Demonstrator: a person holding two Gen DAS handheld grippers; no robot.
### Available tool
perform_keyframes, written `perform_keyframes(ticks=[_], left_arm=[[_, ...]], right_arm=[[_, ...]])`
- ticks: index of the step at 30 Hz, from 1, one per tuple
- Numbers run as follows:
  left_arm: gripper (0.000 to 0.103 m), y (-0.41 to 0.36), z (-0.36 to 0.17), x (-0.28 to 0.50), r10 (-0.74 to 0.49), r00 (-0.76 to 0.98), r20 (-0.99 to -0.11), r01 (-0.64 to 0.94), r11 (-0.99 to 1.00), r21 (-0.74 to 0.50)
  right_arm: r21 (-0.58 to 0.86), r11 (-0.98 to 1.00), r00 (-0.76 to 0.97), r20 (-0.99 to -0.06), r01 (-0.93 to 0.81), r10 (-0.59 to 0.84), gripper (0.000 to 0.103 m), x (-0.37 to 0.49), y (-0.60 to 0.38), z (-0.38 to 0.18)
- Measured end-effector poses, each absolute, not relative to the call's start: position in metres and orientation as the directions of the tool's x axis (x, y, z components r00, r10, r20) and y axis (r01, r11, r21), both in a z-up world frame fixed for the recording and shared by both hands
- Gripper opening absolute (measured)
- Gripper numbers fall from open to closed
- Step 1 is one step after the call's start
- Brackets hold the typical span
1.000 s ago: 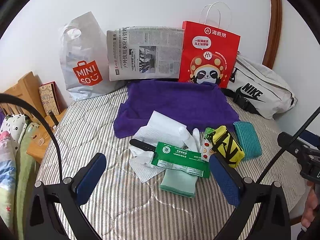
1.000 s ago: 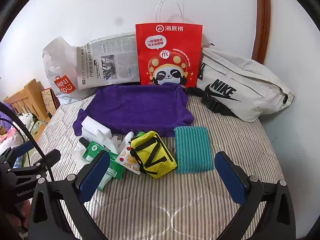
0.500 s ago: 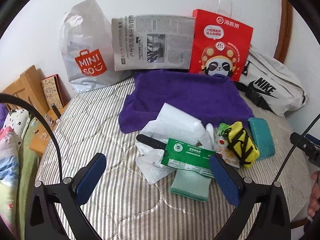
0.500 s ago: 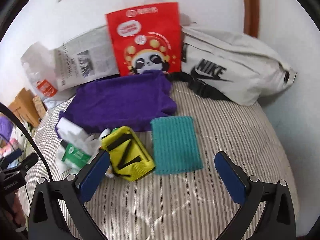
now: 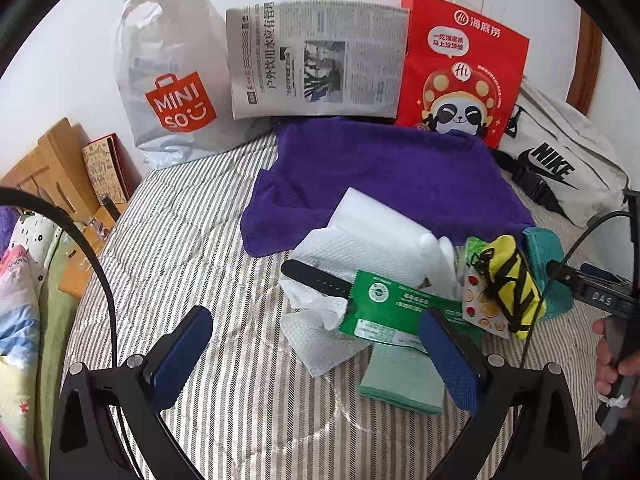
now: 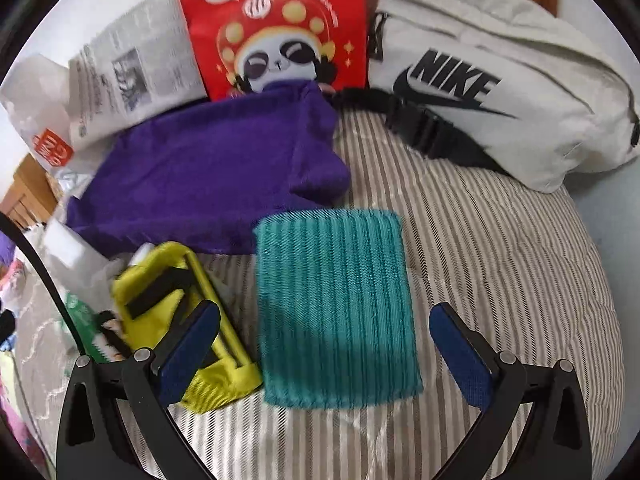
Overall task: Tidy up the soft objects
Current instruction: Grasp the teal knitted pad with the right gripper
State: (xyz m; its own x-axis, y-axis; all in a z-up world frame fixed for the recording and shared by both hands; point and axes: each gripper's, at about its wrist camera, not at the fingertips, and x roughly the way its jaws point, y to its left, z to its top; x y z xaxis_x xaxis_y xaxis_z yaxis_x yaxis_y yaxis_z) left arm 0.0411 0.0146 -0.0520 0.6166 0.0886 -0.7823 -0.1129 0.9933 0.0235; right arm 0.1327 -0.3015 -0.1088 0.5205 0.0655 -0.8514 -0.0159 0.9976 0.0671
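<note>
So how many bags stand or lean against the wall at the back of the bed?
3: the white Miniso plastic bag at left, the red paper bag in the middle, the Nike bag at right. Others may be hidden behind them.

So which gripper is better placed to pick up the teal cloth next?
Probably right. The right gripper is open, with the teal cloth between its fingers. The left gripper is open too, but faces the green packet.
</note>
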Motion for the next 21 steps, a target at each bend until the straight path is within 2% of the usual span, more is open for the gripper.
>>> perform_keyframes(ticks=[9,11,16,21], left_arm=[[0.103,0.028,-0.067,0.061,0.080,0.593,-0.801,-0.116,0.993,0.013],[0.103,0.031,-0.072,0.066,0.059,0.593,-0.803,-0.108,0.994,-0.007],[0.103,0.035,-0.078,0.076,-0.030,0.616,-0.787,-0.047,0.996,-0.075],[0.103,0.038,-0.089,0.075,0.000,0.606,-0.796,-0.008,1.000,-0.007]], right_arm=[[0.057,0.998,0.471,-0.881,0.007,0.047,0.101,0.151,-0.309,-0.140],[0.046,0.999,0.484,-0.874,0.000,0.041,0.089,0.151,-0.309,-0.138],[0.041,0.999,0.487,-0.872,-0.030,0.051,0.088,0.148,-0.306,-0.134],[0.026,0.998,0.509,-0.859,-0.049,0.047,0.088,0.142,-0.305,-0.124]])
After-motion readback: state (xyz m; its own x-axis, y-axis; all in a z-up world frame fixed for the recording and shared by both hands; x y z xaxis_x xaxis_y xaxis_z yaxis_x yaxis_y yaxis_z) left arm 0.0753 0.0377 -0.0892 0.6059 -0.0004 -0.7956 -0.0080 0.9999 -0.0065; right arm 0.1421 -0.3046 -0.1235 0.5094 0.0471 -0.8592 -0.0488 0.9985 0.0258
